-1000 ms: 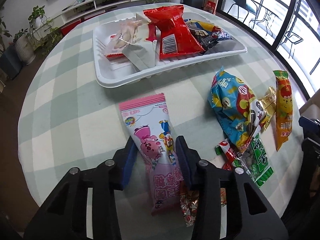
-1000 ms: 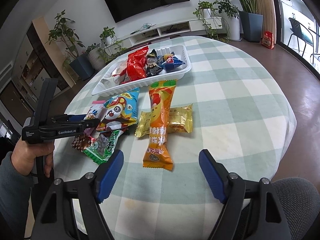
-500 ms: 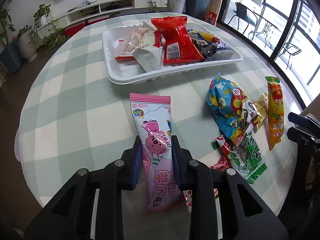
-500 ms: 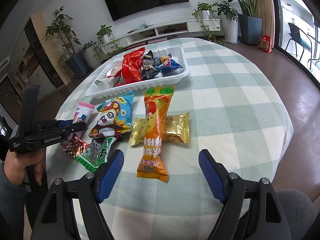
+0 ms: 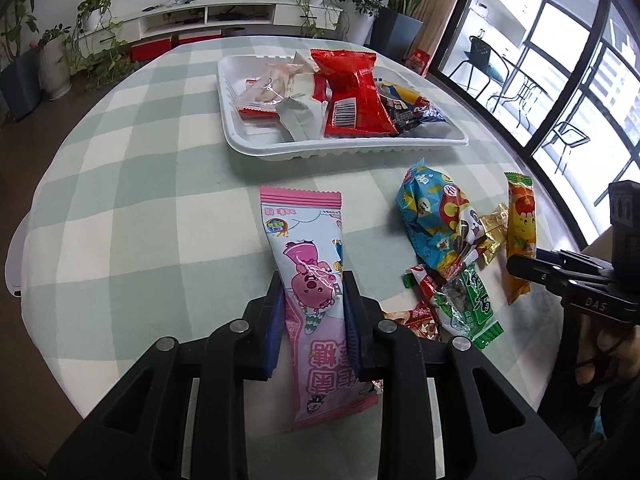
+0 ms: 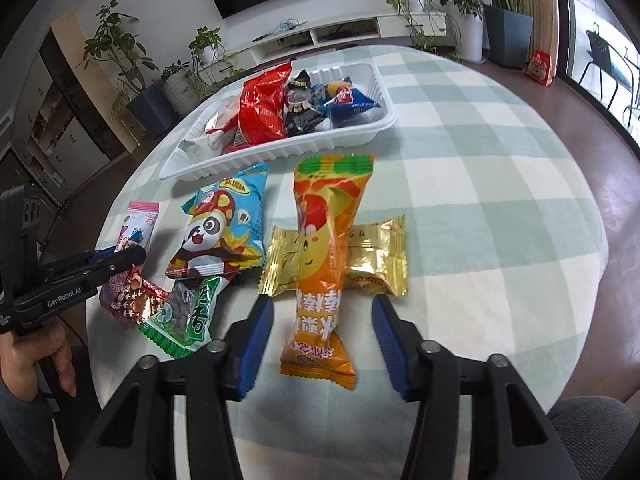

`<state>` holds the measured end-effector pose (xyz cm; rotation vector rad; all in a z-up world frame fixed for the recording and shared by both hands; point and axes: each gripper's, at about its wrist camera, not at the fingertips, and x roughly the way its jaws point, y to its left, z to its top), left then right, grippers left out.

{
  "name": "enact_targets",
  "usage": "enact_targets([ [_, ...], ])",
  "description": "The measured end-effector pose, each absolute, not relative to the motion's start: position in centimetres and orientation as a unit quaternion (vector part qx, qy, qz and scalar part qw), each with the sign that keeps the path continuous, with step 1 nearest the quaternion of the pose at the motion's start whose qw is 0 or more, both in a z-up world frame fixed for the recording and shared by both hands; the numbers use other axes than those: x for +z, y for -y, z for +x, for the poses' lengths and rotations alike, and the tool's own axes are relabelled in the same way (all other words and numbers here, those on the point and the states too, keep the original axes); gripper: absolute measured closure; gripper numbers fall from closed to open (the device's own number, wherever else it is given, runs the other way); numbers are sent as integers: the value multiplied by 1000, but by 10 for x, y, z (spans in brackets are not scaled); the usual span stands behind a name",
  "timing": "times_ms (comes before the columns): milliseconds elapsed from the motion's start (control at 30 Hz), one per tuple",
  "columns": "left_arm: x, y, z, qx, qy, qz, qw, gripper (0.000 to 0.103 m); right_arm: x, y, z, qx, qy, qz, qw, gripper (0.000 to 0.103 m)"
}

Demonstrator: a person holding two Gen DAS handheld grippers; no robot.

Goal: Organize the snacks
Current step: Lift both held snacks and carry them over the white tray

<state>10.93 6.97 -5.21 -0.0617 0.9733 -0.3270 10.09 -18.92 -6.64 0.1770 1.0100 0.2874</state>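
While the left gripper (image 5: 313, 304) pinches the pink packet (image 5: 316, 280) mid-length above bare cloth, checked table (image 5: 140, 200) lies open to its left up to the rim. Ahead sits the white tray (image 5: 280, 148), heaped with snacks. Rightward, the blue bag (image 6: 224, 224) and green packet (image 6: 192, 312) crowd together. The right gripper (image 6: 322, 320) stands open astride the orange packet (image 6: 326, 264), which crosses a gold one (image 6: 376, 256).

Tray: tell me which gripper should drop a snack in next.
Left. The left gripper is shut on the pink pack, facing the tray; the right gripper is open around the orange pack.
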Motion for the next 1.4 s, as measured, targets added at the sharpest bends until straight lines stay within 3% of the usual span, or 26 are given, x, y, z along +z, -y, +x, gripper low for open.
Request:
enact_targets([
  [167,-53,-70,106,-160,-464,-37,870,79,-71,193,102,140,-486,97,857,74],
  [233,-53,-71,105,-162,-463,-40,870,79,-71,194,102,141,-485,100,857,77],
  [1000,-31,-101,84,-173,-426,-120,880,79,-40,213,81,179,-451,165,859,79],
  [1400,12,-114,112,-185,-390,-137,892,79,-10,261,115,147,-423,182,875,79],
])
